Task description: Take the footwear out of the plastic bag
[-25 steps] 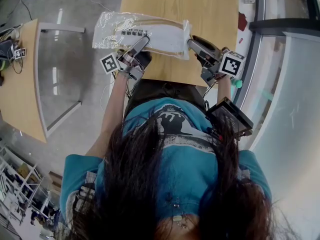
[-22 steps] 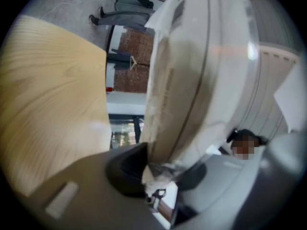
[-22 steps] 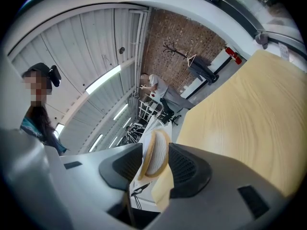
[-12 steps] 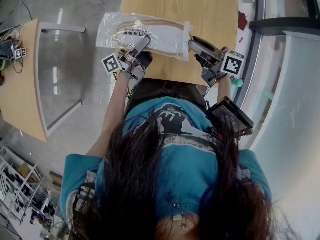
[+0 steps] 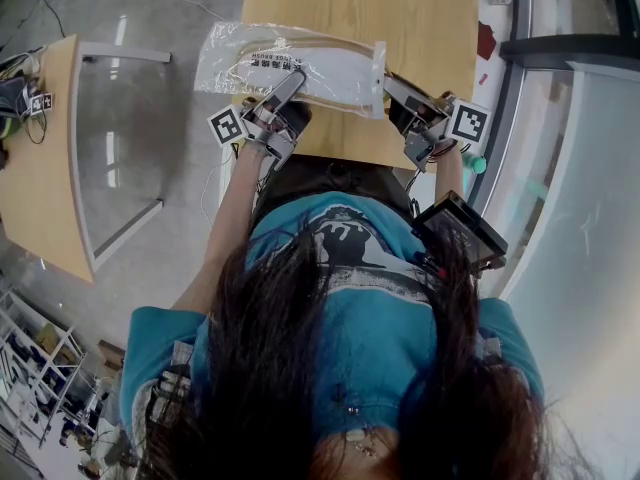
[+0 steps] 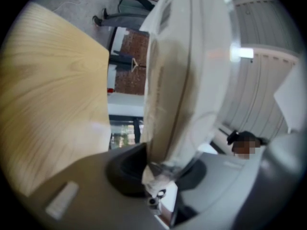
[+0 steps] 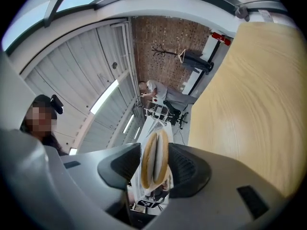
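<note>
Left claw [image 6: 160, 170] is clamped on the plastic bag's [image 5: 300, 63] near edge. Right claw [image 7: 154, 167], its jaws just opened, straddles the slippers' [image 7: 156, 150] ends at the bag mouth, seemingly unclamped. It should close squarely on both soles, then draw them out over the desk [image 5: 400, 18].

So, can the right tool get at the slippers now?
Probably yes: the end of the slippers stands between the right tool's jaws, which have just been opening. The left tool pinches the plastic bag. Whether film covers that end, I cannot tell.
</note>
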`<state>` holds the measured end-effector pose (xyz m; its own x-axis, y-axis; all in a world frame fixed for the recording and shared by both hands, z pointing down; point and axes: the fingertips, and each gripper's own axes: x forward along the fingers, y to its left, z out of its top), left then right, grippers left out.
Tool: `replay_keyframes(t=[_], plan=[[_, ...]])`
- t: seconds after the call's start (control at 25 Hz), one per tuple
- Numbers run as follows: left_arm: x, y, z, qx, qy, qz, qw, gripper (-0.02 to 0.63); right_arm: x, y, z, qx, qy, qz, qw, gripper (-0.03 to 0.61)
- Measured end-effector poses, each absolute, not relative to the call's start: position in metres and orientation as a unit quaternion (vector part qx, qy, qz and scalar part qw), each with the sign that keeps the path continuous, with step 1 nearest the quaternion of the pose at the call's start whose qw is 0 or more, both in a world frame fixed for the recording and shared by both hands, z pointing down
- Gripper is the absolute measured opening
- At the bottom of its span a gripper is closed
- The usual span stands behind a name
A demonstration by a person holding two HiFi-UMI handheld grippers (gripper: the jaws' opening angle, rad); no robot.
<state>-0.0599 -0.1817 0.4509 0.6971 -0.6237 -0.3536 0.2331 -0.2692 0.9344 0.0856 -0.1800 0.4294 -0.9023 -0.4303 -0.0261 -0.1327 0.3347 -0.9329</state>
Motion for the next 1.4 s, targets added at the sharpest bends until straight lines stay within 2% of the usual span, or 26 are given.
replay_keyframes(t=[0.08,0.12,0.28,0.6,1.4], plan=[[-0.059,-0.181,0.452,0.708,-0.141,-0.364,0.589,0.089,0.087,-0.18,0.429,-0.171,0.8,-0.557,0.143,0.169],[-0.059,-0.182,0.452,0.709,-0.144,-0.362,0.588,0.091,0.088,-0.18,0.43,-0.173,0.798,-0.56,0.14,0.136],[-0.057,-0.185,0.464,0.722,-0.181,-0.331,0.58,0.1,0.091,-0.184,0.445,-0.209,0.785,-0.573,0.107,0.094],[-0.071,-0.197,0.488,0.721,-0.266,-0.294,0.568,0.1,0.114,-0.182,0.465,-0.25,0.762,-0.591,0.092,0.087],[-0.094,-0.214,0.519,0.735,-0.359,-0.207,0.537,0.11,0.13,-0.18,0.477,-0.28,0.774,-0.567,0.04,0.086]])
